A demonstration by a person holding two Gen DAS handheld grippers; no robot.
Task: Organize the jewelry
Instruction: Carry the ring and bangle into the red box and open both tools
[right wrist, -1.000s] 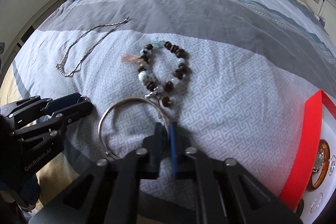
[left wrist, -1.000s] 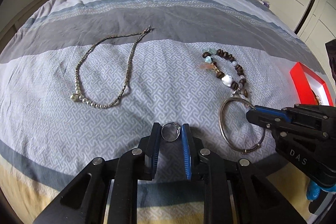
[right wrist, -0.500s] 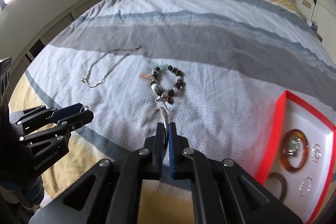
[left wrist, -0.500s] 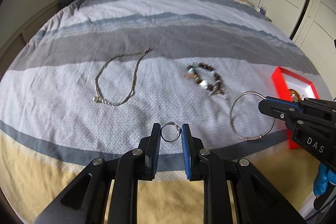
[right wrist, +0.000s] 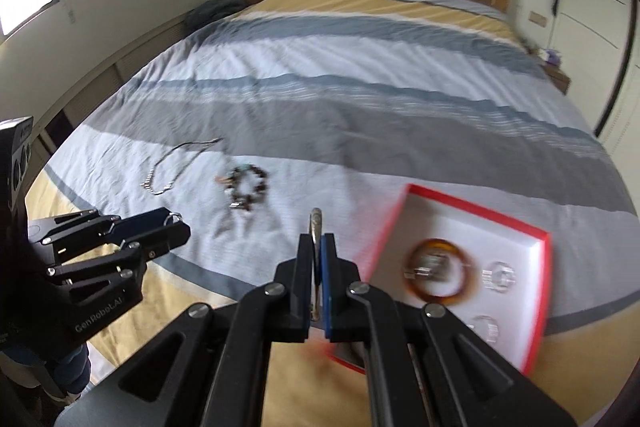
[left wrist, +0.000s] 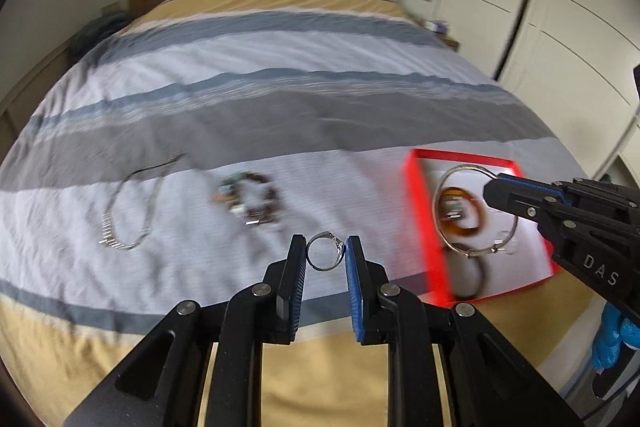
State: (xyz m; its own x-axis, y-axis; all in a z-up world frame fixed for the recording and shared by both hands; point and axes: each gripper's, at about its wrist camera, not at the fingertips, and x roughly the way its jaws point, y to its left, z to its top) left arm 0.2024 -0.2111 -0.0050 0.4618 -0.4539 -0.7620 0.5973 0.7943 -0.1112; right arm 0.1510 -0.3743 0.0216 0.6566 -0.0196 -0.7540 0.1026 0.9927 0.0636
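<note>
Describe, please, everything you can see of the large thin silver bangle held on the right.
The large thin silver metal bangle is a plain, shiny wire hoop with a small clasp-like fitting low on its rim. The right tool is shut on its upper right edge, holding it upright in the air, clear of the bedspread. In the left wrist view it hangs in front of the red-rimmed white jewelry box; in the right wrist view it stands edge-on between the fingers. Nothing else touches it.
</note>
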